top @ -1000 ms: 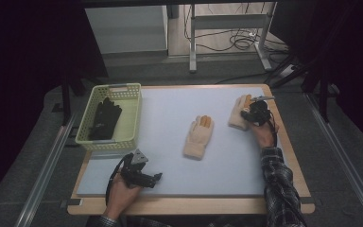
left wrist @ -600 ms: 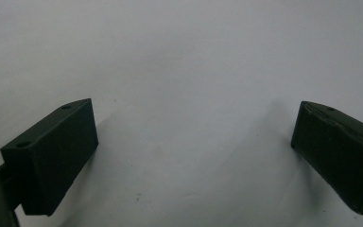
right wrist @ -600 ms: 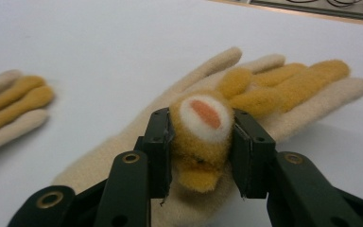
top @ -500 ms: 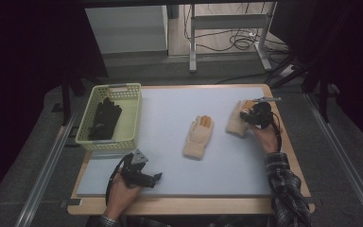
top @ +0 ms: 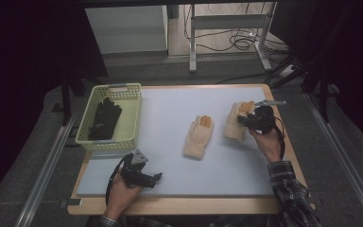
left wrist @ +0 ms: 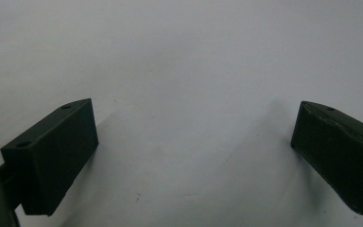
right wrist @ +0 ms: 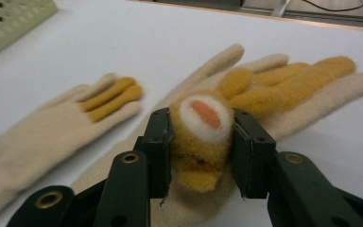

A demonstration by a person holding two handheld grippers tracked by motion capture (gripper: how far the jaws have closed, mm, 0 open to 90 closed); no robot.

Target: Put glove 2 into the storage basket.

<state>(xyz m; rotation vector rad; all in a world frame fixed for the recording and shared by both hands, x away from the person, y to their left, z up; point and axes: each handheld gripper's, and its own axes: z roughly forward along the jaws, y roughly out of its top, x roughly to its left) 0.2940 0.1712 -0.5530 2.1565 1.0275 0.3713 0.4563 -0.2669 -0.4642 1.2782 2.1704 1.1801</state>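
Right gripper is pinching the fuzzy cream-and-orange knit glove at far right; lifting should stay slow, keeping the pinch firm.

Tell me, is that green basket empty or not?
Not empty: the green basket holds a black glove, seen in the high view.

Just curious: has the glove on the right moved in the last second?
Yes. The right gripper has pulled the glove nearer the other glove, away from the table's far edge.
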